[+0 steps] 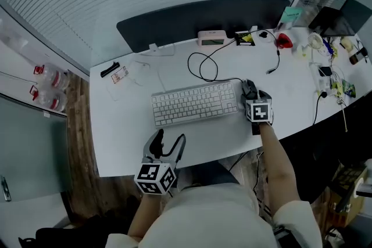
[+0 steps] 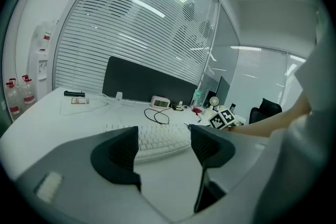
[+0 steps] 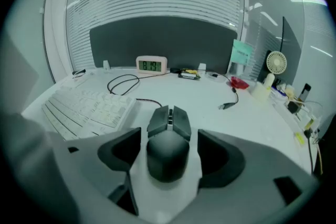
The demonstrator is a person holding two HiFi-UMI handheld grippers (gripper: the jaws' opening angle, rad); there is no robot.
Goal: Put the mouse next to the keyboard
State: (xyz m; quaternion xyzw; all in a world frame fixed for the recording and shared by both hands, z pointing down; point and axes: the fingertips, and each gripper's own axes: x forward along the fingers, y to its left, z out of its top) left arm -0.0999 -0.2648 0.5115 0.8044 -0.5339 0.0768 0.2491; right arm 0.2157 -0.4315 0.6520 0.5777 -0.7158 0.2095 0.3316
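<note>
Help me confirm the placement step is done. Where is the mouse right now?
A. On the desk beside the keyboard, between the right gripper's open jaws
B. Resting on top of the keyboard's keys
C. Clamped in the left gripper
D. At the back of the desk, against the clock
A: the mouse lies on the desk beside the keyboard, between the right gripper's parted jaws, which stand clear of its sides.
</note>
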